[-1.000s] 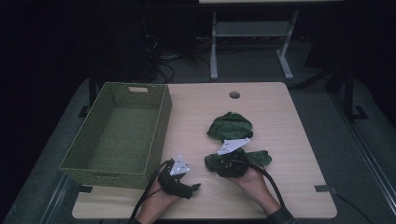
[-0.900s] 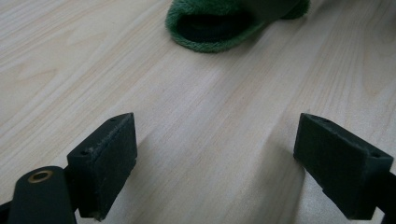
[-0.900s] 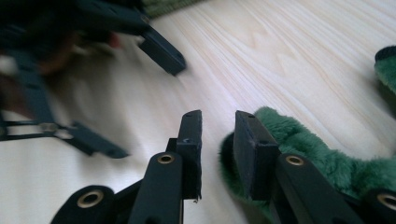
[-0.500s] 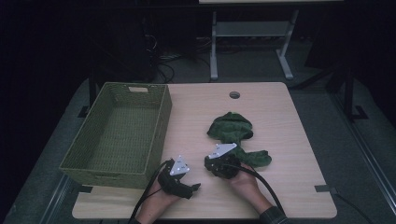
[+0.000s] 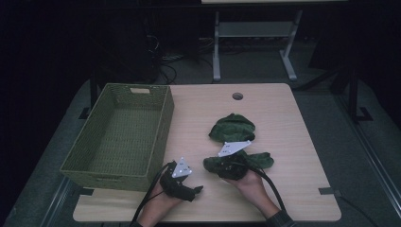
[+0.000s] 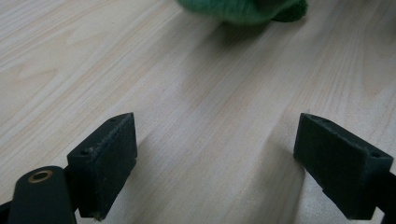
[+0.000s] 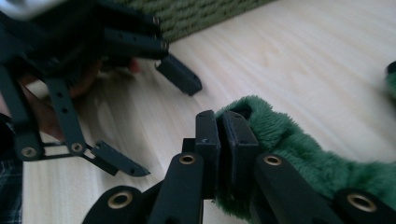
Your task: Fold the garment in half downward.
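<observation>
Low at the near edge of the wooden table [image 5: 198, 118], the right gripper [image 7: 219, 135] is seen with its jaws pressed together on the edge of a green plush cloth [image 7: 299, 154] — a fold of the fuzzy fabric is pinched between the two black pads, as the right gripper view makes plain. From the high view the same gripper [image 5: 231, 166] is held in the right hand [image 5: 250, 182], lying over the near green piece [image 5: 257, 160], which is spread flat on the table just ahead of that hand. A second green cloth piece [image 5: 232, 127] is seen a little farther up the table, close to the first; whether the two touch cannot be told. The left gripper [image 6: 215, 158] is held with its jaws spread wide apart, nothing between them but bare wood, and a blurred green edge of fabric [image 6: 243, 9] is noted at the top of its own view. From above, the left gripper [image 5: 182, 182] is found just left of the right one, near the front edge, gripped by the left hand [image 5: 158, 208], its cable trailing toward the person. Beside it — on the left part of the table — a green woven basket [image 5: 156, 142] stands upright, its near right corner close to the left gripper.
</observation>
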A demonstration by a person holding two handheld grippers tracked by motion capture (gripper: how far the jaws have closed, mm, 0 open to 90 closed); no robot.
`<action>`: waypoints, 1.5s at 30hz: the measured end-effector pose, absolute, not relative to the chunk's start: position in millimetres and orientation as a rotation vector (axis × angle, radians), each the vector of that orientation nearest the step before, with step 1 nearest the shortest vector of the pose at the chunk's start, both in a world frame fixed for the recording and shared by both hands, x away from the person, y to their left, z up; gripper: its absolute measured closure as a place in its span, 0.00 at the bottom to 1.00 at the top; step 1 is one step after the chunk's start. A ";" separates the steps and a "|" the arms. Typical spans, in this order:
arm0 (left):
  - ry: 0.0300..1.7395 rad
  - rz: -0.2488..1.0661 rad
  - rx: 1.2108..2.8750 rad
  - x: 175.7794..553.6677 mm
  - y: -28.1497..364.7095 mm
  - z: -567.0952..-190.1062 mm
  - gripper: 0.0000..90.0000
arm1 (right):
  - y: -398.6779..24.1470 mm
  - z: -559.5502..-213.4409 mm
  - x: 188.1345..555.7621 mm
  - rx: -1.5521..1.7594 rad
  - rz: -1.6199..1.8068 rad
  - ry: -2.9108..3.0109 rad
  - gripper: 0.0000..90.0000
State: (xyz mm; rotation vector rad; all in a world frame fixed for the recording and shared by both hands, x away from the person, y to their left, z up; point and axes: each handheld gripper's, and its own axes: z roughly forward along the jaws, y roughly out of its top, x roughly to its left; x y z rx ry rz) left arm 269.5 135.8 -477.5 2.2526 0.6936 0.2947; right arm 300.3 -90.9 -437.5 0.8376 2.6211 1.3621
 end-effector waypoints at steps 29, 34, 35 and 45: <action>0.685 0.299 2.259 270.7 136.0 -477.5 0.14 | -164.4 -412.5 319.8 1.021 1.488 2.400 0.93; 0.689 0.294 2.255 270.5 135.8 -477.6 0.14 | -178.7 -421.3 325.2 1.089 1.421 2.409 0.92; 0.689 0.294 2.257 270.6 135.8 -477.5 0.14 | -180.4 -424.4 327.2 1.101 1.384 2.424 0.90; 0.688 0.299 2.258 271.5 135.5 -477.4 0.14 | -195.5 -410.2 332.6 1.080 1.405 2.303 0.88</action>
